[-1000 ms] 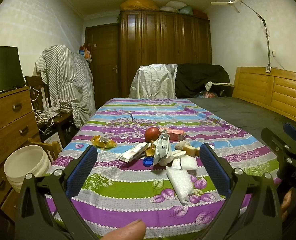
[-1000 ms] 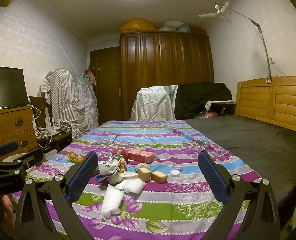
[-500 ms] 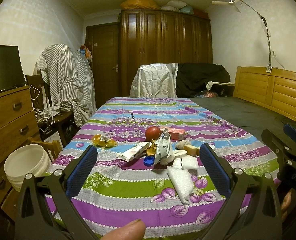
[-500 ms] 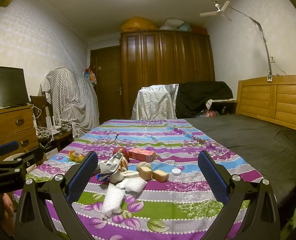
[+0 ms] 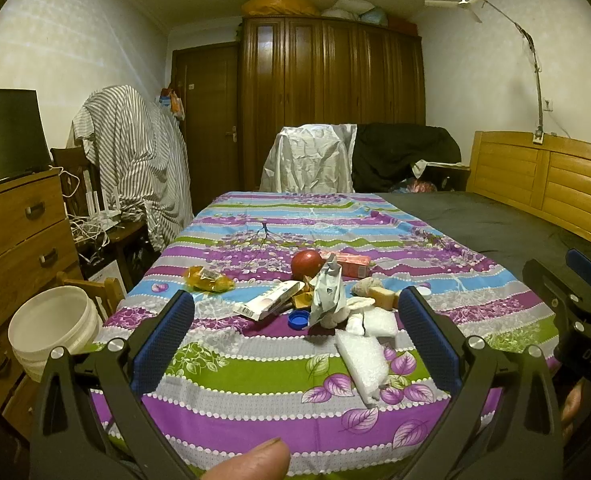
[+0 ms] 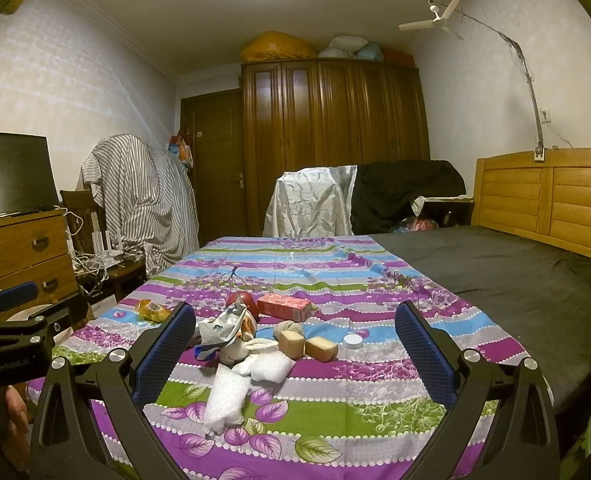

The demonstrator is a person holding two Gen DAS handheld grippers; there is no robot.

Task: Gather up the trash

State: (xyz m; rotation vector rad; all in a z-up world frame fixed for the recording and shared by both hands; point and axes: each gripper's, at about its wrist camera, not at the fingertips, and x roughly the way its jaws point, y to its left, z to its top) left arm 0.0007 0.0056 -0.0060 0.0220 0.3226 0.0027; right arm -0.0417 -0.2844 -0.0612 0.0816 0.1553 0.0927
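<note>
Almost nothing has changed over the last second: both views have crept only slightly, and the litter lies as it did, so collecting has not begun; I judge this a pause before the first reach. The left gripper (image 5: 295,320) has its fingers wide apart, holding and touching nothing; ahead and between them lie the crumpled silver wrapper (image 5: 327,294), blue bottle cap (image 5: 297,321) and flattened white carton (image 5: 269,301), with a white foam bag (image 5: 362,360) nearer, toward the right finger. The right gripper (image 6: 294,338) is likewise spread and empty; between its fingers sit two bread chunks (image 6: 307,345), with a white cap (image 6: 353,341) beside them. The white bucket (image 5: 51,322) stands outside the left finger.
</note>
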